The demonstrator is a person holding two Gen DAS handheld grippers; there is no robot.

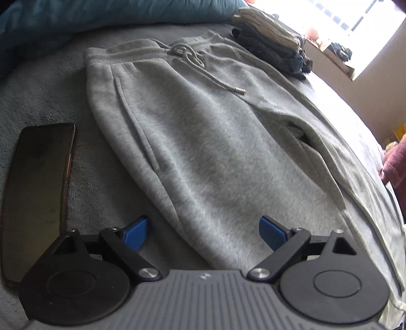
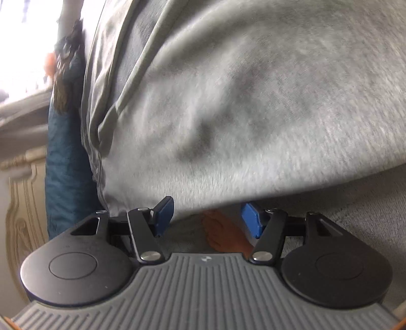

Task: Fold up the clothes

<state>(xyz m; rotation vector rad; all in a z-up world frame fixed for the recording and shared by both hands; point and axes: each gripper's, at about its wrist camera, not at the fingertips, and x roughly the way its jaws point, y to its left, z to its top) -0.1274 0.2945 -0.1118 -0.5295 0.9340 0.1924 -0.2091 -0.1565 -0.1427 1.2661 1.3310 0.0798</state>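
Light grey sweatpants [image 1: 203, 142] lie flat on the grey bed cover [image 1: 48, 86], with the waistband and drawstring [image 1: 192, 61] at the far end. My left gripper [image 1: 203, 232] is open, low over the near part of the pant leg, with its blue pads either side of the leg's edge. In the right wrist view the same grey sweatpants [image 2: 253, 101] fill the frame, close and blurred. My right gripper [image 2: 206, 218] is open at the fabric's lower edge, with nothing between its blue pads.
A black phone [image 1: 35, 193] lies on the cover left of the pants. A stack of folded clothes [image 1: 274, 43] sits at the far right by the window. A teal duvet [image 1: 88, 17] lies at the back. A pink sleeve [image 1: 395, 165] shows at the right edge.
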